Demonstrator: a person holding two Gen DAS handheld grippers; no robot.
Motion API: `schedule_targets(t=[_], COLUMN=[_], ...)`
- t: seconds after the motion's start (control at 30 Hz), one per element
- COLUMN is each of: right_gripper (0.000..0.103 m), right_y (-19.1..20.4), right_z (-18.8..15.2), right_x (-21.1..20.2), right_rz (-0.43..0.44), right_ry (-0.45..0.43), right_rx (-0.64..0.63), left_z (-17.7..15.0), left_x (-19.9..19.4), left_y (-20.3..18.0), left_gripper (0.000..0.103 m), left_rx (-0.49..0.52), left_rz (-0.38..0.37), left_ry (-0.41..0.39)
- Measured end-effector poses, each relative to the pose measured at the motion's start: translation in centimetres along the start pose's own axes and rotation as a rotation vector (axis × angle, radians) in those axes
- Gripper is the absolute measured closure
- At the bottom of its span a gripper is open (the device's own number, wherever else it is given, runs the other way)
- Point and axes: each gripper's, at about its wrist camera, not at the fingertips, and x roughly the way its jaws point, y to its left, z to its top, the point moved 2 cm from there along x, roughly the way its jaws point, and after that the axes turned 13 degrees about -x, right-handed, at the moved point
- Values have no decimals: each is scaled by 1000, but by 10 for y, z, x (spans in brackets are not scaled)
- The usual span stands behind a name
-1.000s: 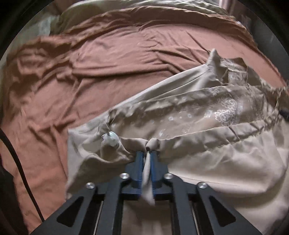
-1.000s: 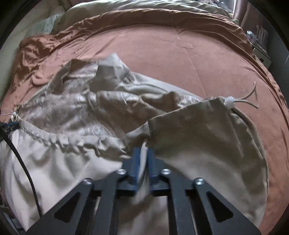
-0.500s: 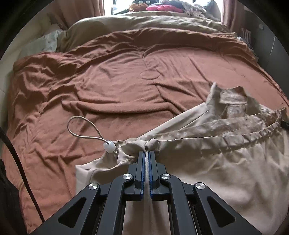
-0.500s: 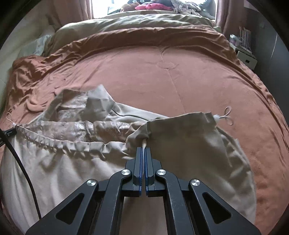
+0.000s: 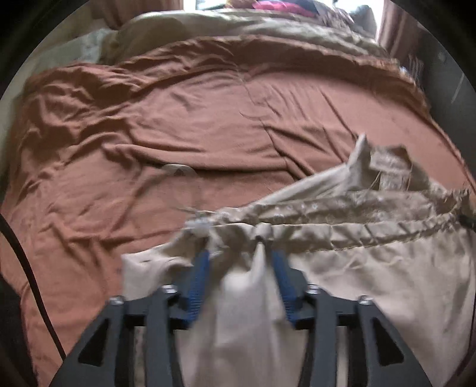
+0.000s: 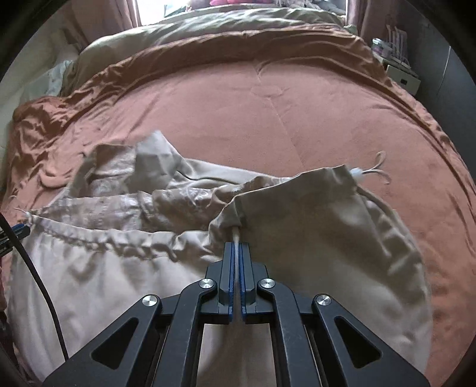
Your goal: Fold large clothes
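A large beige garment [image 5: 372, 268] with a gathered drawstring waistband and a patterned lining lies on a brown bedspread [image 5: 178, 134]. My left gripper [image 5: 241, 253] is at the waistband with its jaws opening. A fold of the cloth still stands between the blue pads [image 5: 200, 268], which are spread apart and blurred. A white cord toggle [image 5: 199, 227] sits just left of them. In the right wrist view my right gripper [image 6: 237, 244] is shut on the same garment [image 6: 312, 238] at the waistband's edge. The other toggle and cord loop [image 6: 357, 172] lie to its right.
The brown bedspread [image 6: 282, 119] stretches far beyond the garment, with beige bedding [image 6: 238, 23] at the head end. A box and shelf items [image 6: 401, 77] stand off the bed's right side. A black cable [image 6: 38, 282] hangs at the left edge.
The left jaws have gone from shut on the waistband to spread apart, and that gripper has lifted a little. The right gripper stays shut on the cloth. The waistband has been pulled straighter.
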Motion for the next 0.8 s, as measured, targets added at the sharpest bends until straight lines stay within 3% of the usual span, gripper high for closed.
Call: schedule_targets(t=[0.07, 0.3, 0.37, 0.4, 0.43, 0.57, 0.8], right_gripper=[102, 101, 84, 58, 42, 41, 41], right_y=[2, 9, 13, 14, 15, 25, 56], right_z=[-4, -15, -20, -23, -25, -36, -66], right_x=[-10, -59, -71, -79, -85, -110, -148], right_rz=[10, 14, 30, 42, 50, 81, 98], right_ry=[-3, -19, -34, -42, -55, -89, -107], right_rx=[8, 45, 54, 59, 67, 69, 43], left_z=[-3, -22, -29, -34, -38, -60, -104], left_x=[-18, -77, -91, -99, -105, -129, -149], left_y=[7, 44, 56, 62, 66, 85, 119], left_gripper=[40, 40, 40, 40, 39, 32, 32], left_rx=[-12, -105, -133, -146, -156, -199, -303], left_rz=[-1, -31, -40, -41, -43, -65, -94], left_ry=[-25, -40, -45, -49, -52, -63, -56])
